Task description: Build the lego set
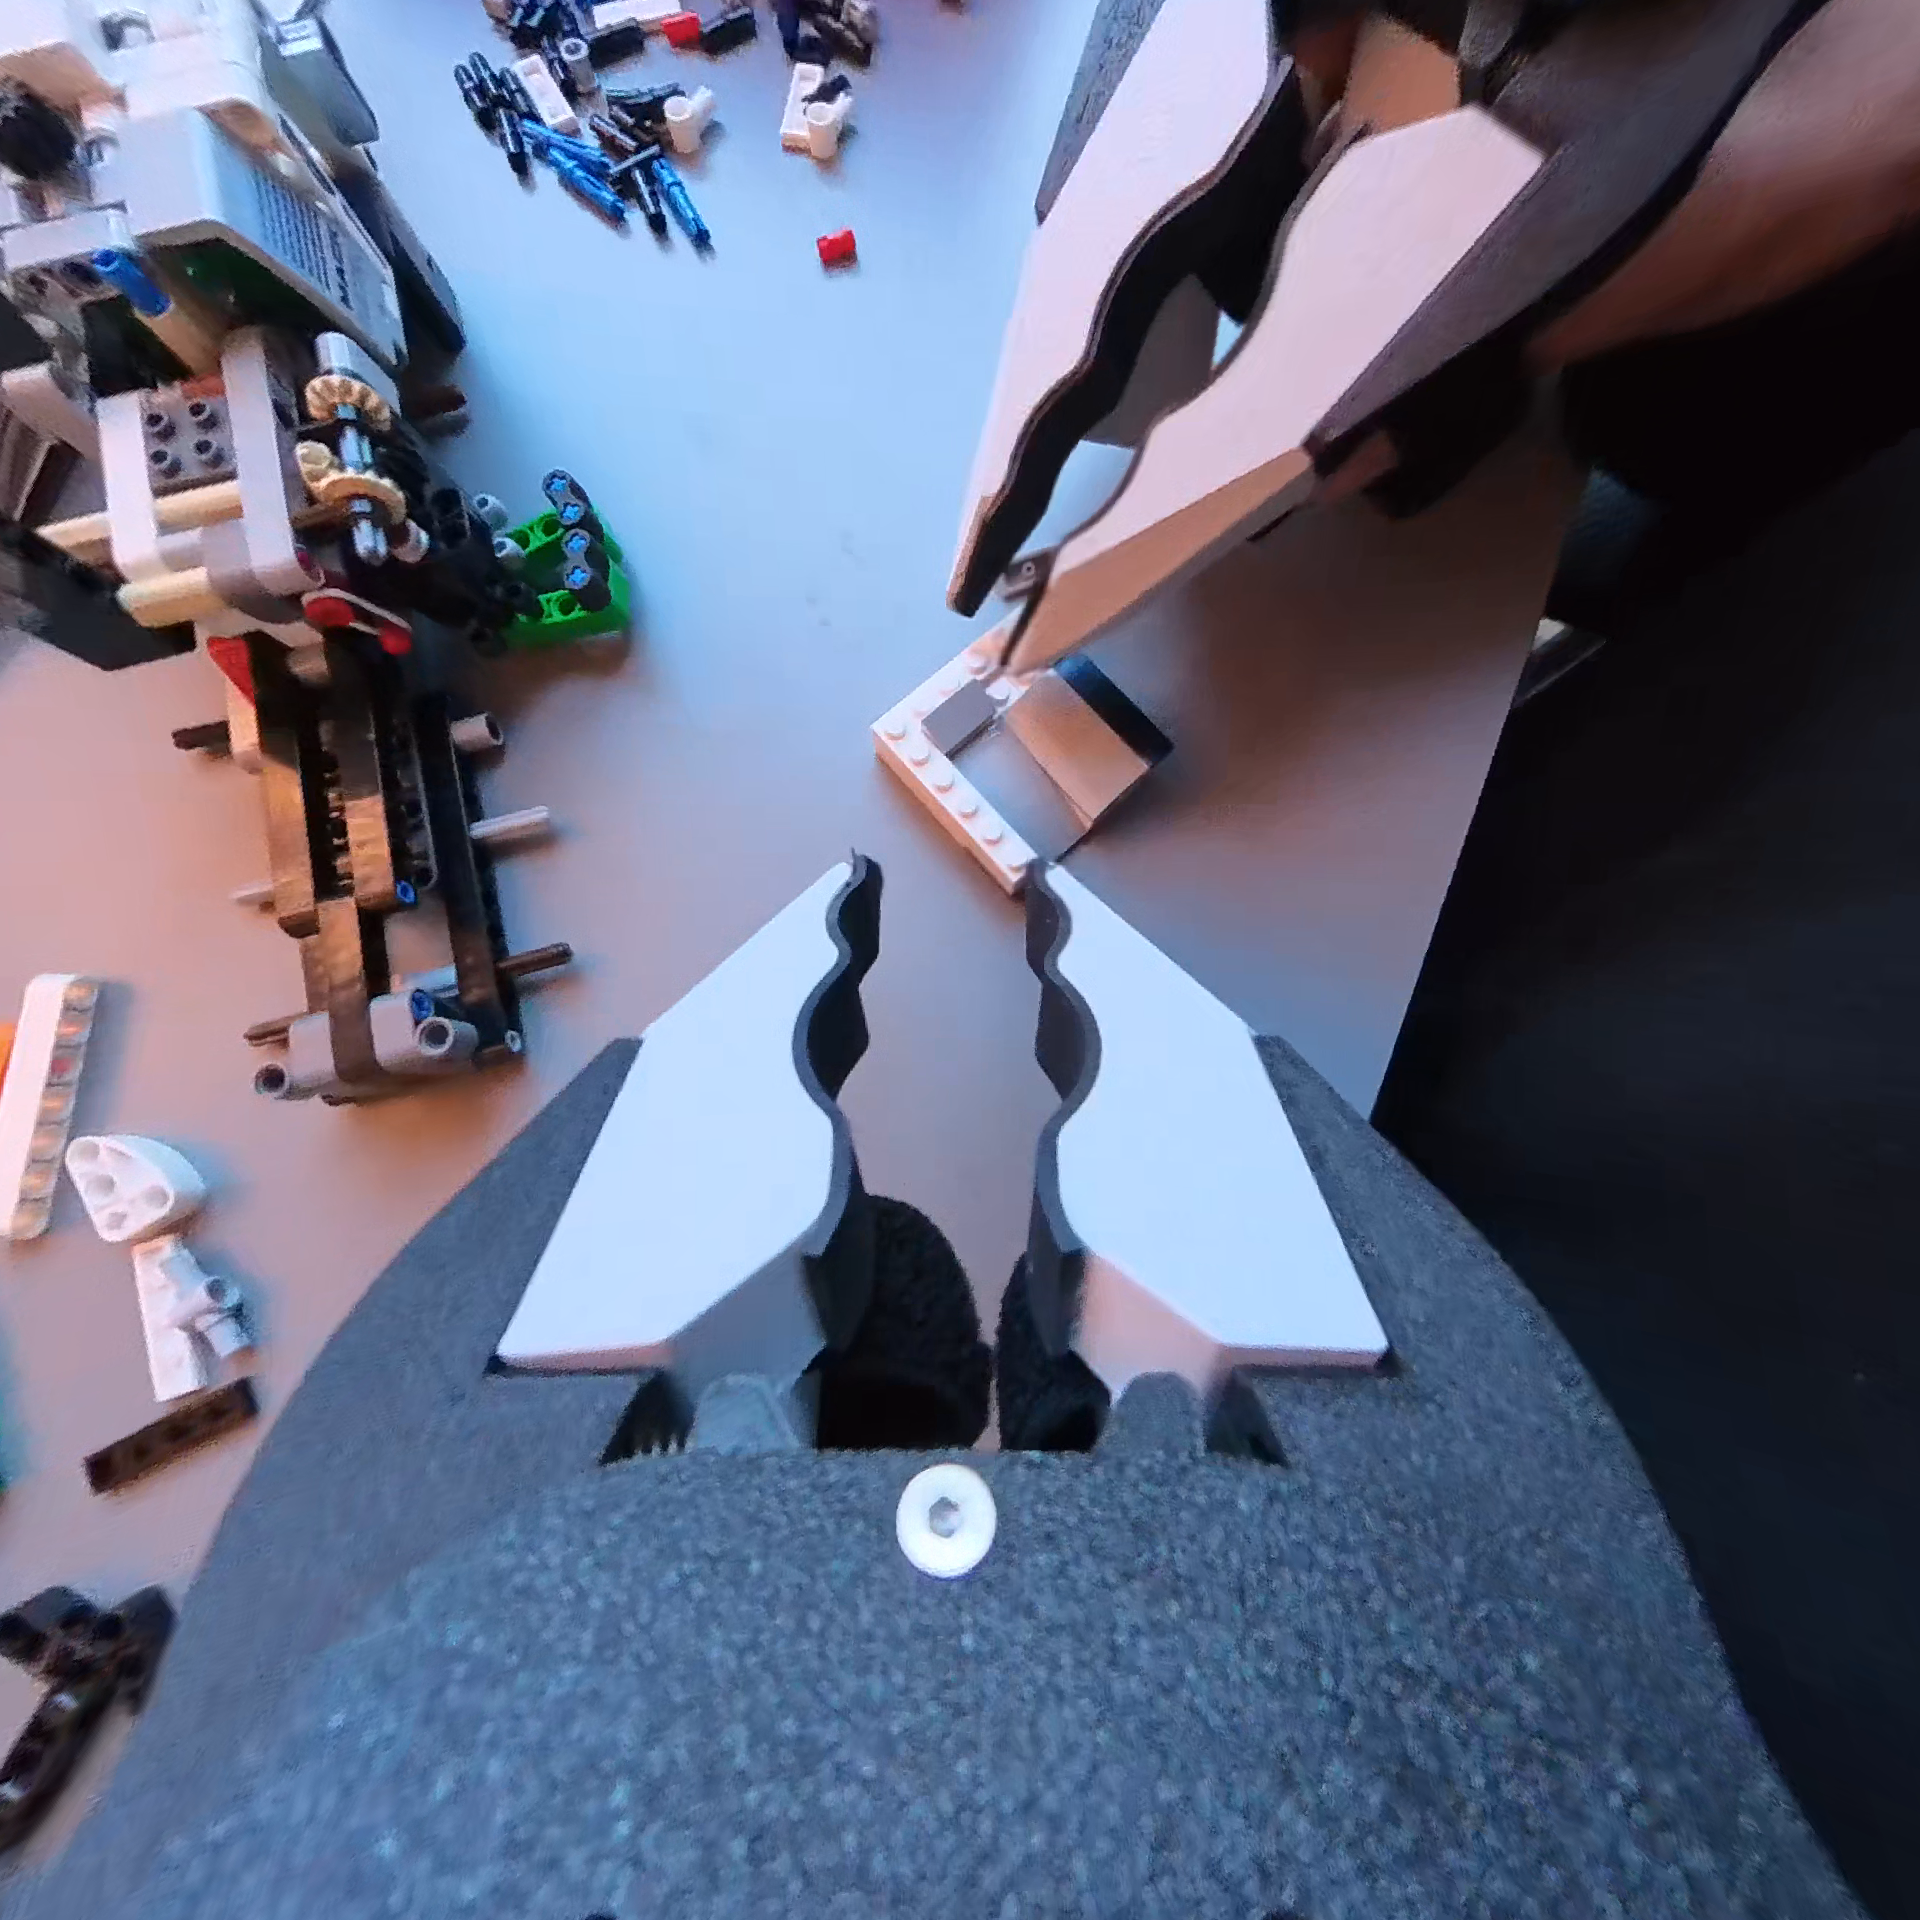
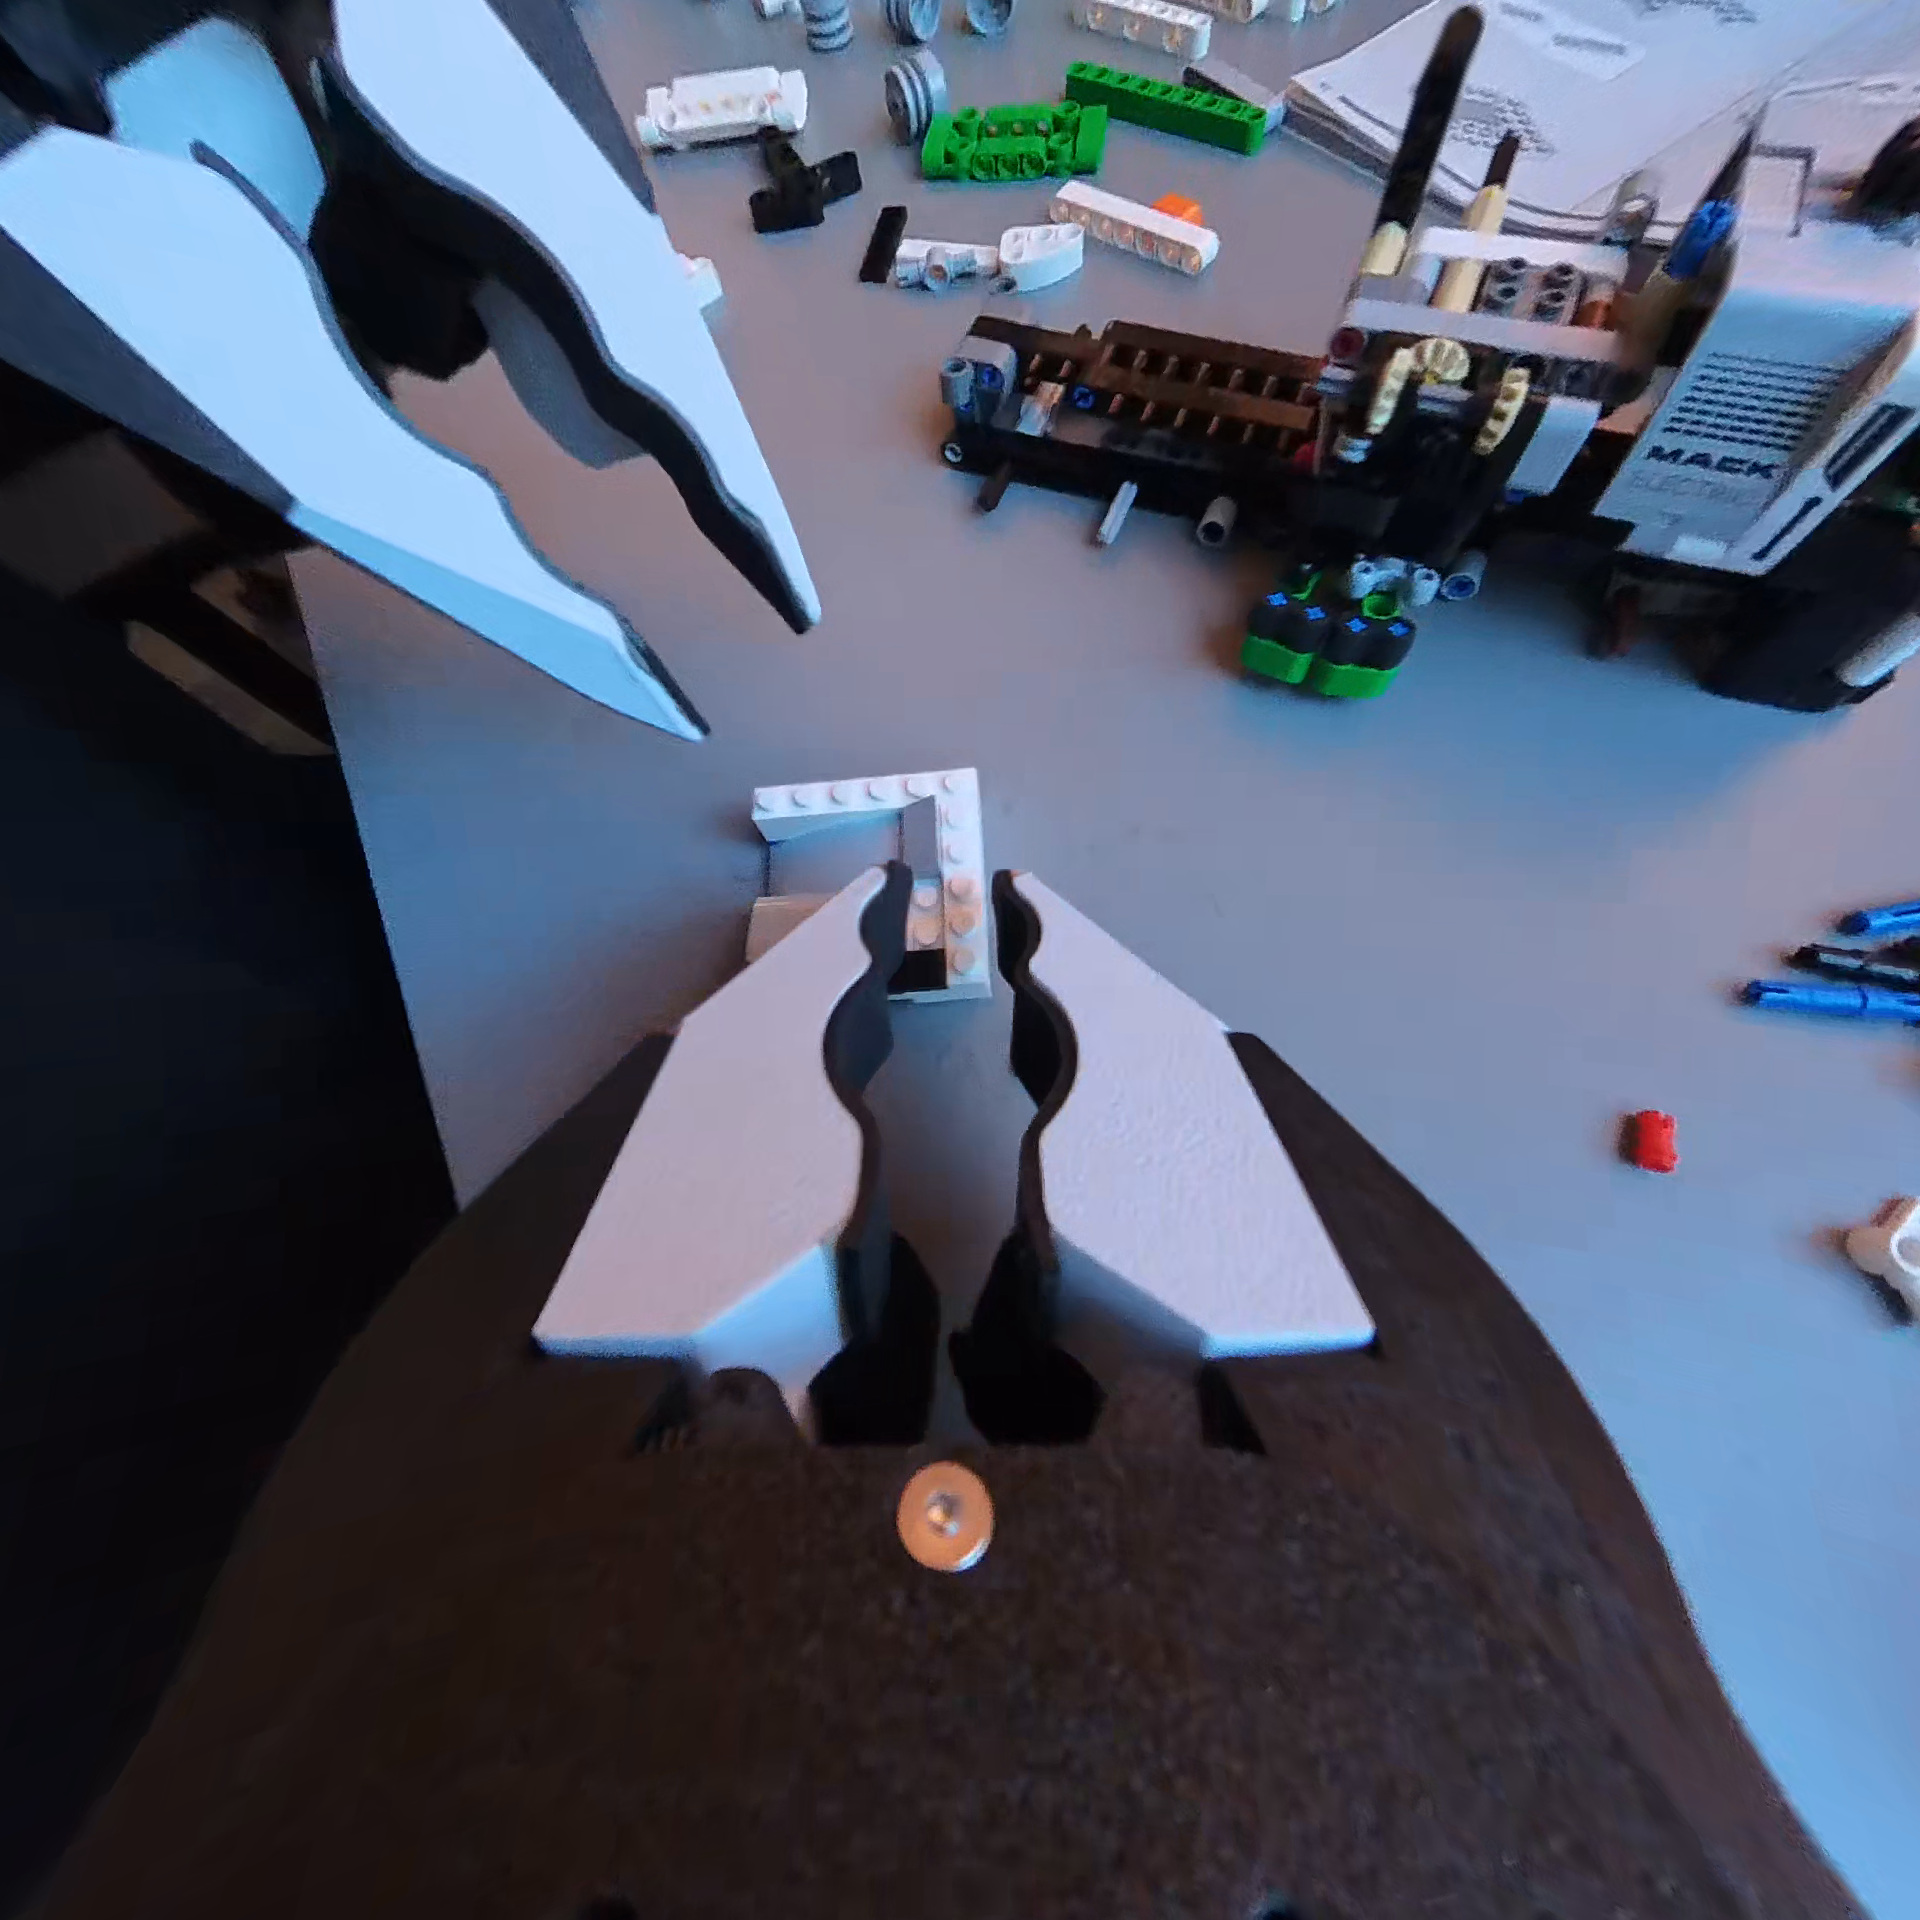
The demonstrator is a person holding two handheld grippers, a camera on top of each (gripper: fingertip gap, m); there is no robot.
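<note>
A white studded L-shaped plate [image 1: 928, 767] with a grey tile and a dark part on it lies flat on the grey table near its edge; it also shows in the right wrist view [image 2: 862, 798]. My right gripper [image 2: 943, 883] has its jaws a little apart, with its tips over one arm of the plate; I cannot tell if they press it. It also shows in the left wrist view [image 1: 992, 634], coming down from the upper right. My left gripper [image 1: 951, 871] is open and empty just short of the plate's near corner. In the right wrist view it hangs beside the plate [image 2: 748, 675].
The half-built truck chassis and cab [image 1: 343, 727] [image 2: 1299, 416] lies across the table. A green piece with black pins [image 1: 571, 561] [image 2: 1320, 644], a small red piece [image 1: 836, 247] [image 2: 1649, 1140], blue pins [image 1: 623, 177] [image 2: 1849, 987], loose white and black parts and a paper booklet [image 2: 1558, 94] surround it. About 6 cm separates my left fingertips from my right.
</note>
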